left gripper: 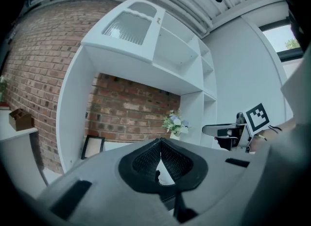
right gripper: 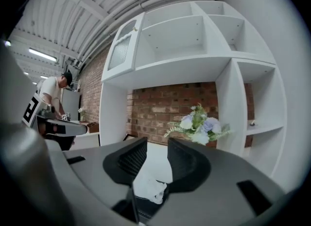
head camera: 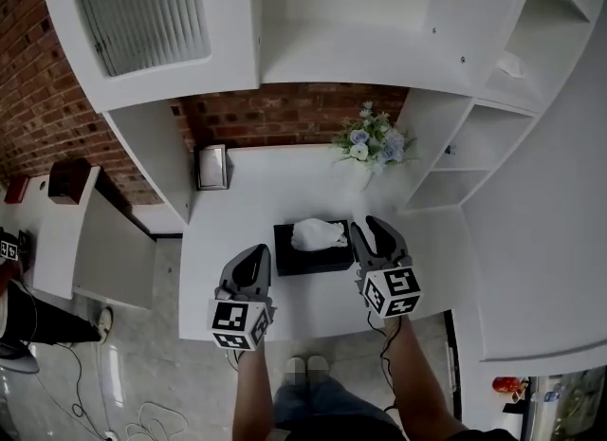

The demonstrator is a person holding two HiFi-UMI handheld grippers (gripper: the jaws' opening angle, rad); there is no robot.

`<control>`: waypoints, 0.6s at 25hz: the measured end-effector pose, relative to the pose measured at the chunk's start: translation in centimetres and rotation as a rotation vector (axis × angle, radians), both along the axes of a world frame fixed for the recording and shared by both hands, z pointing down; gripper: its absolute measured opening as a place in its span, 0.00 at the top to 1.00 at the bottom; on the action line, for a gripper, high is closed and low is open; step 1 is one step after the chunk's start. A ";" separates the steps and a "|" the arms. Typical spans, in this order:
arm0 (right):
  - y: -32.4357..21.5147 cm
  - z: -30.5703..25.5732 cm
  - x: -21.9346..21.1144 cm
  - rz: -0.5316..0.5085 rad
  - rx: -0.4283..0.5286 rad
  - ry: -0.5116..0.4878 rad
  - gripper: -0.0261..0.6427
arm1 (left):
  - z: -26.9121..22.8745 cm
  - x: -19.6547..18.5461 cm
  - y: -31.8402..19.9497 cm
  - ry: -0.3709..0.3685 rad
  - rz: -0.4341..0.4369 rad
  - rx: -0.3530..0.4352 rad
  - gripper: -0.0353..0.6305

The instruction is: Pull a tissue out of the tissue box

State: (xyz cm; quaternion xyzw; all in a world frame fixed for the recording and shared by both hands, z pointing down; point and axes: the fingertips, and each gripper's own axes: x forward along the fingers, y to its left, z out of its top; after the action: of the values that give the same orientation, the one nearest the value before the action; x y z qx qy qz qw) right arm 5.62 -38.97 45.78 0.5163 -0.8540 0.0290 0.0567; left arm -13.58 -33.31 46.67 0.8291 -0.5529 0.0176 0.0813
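Though its white tissue (head camera: 318, 233) stands puffed up out of the slot, the black tissue box (head camera: 305, 259) sits untouched near the centre of the head view, on the white desk (head camera: 285, 192). Just right of the box, the right gripper (head camera: 372, 232) hovers with its jaws spread apart and nothing between them. In the right gripper view the tissue shows low in the gap, beyond the tips, and neither pad touches it. To the lower left of the box, the left gripper (head camera: 258, 255) hangs over the near part of the desk. The left gripper view shows its jaws pressed together at the tips with nothing held. Farther up the frame, a bunch of pale blue and white flowers (head camera: 372, 142) stands at the back of the desk on the right. A small picture frame (head camera: 212, 166) leans at the back left. A red brick wall (head camera: 285, 112) fills the rear of the alcove, framed by white shelving (head camera: 474, 136).
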 end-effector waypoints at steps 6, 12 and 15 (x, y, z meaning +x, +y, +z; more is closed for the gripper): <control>-3.5 1.7 -3.8 -0.251 -0.061 0.241 0.77 | 1.1 -0.9 -0.9 0.002 -0.016 -0.023 0.94; -4.8 5.3 -7.9 -0.543 -0.174 0.481 0.77 | 2.8 -1.7 -1.4 0.001 -0.027 -0.053 0.94; -4.6 8.1 -9.3 -0.669 -0.252 0.588 0.77 | 3.2 -2.1 -1.5 0.001 -0.034 -0.062 0.94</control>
State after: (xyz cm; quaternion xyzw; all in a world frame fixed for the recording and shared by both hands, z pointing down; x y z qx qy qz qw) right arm -3.71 -43.59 53.89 0.1879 -0.9111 -0.0352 0.3651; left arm -15.66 -34.86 49.89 0.8167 -0.5660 0.0329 0.1076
